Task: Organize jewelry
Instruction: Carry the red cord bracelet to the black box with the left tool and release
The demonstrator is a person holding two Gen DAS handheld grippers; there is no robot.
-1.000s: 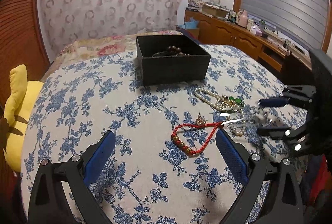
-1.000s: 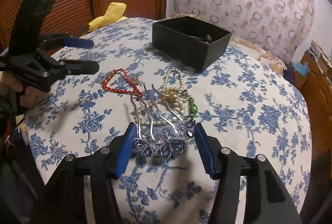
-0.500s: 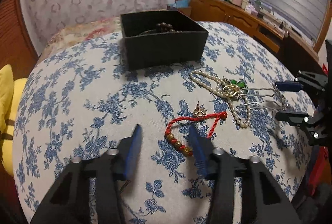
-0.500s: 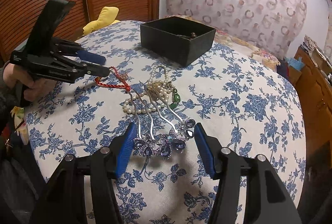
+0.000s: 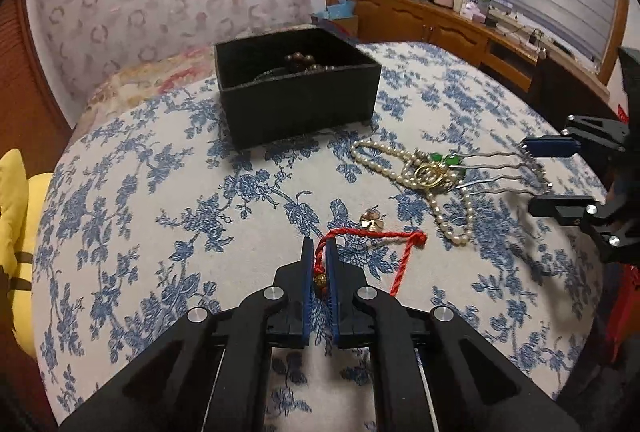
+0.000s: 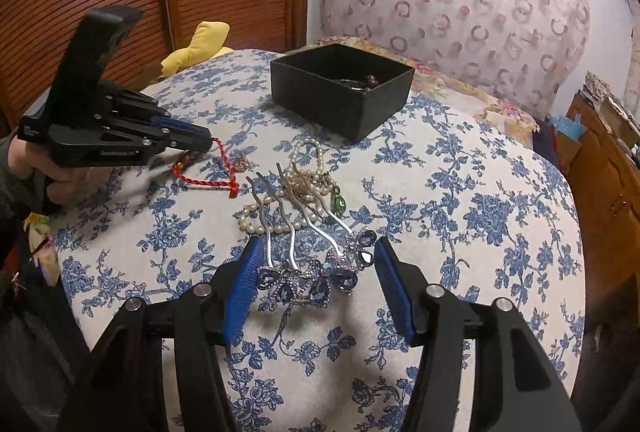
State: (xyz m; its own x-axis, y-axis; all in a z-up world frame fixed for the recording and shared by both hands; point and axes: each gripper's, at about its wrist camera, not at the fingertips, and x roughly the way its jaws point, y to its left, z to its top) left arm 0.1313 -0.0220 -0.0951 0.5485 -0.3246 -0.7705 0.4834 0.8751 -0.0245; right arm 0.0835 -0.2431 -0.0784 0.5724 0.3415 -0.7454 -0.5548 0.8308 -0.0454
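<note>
My left gripper (image 5: 319, 244) is shut on the beaded end of a red cord bracelet (image 5: 404, 256), whose loop still lies on the flowered cloth. In the right wrist view the left gripper (image 6: 206, 143) pinches that bracelet (image 6: 204, 183) at the left. My right gripper (image 6: 318, 244) is shut on the purple jewelled head of a silver hair comb (image 6: 312, 280). The comb's prongs rest over a pearl necklace (image 6: 256, 228). A black box (image 5: 300, 107) with dark beads inside stands further back. A small gold flower charm (image 5: 372, 222) lies beside the red cord.
A green pendant (image 6: 338, 203) and a gold piece are tangled with the pearls. A yellow plush toy (image 5: 16, 232) sits at the cloth's left edge. A wooden sideboard (image 5: 440, 27) with clutter runs along the far right wall. A person's hand (image 6: 60, 179) grips the left tool.
The left jaws went from wide open to shut on the red bracelet's beaded end, and the camera tilted a little nearer to it. The right gripper kept its hold on the comb.
</note>
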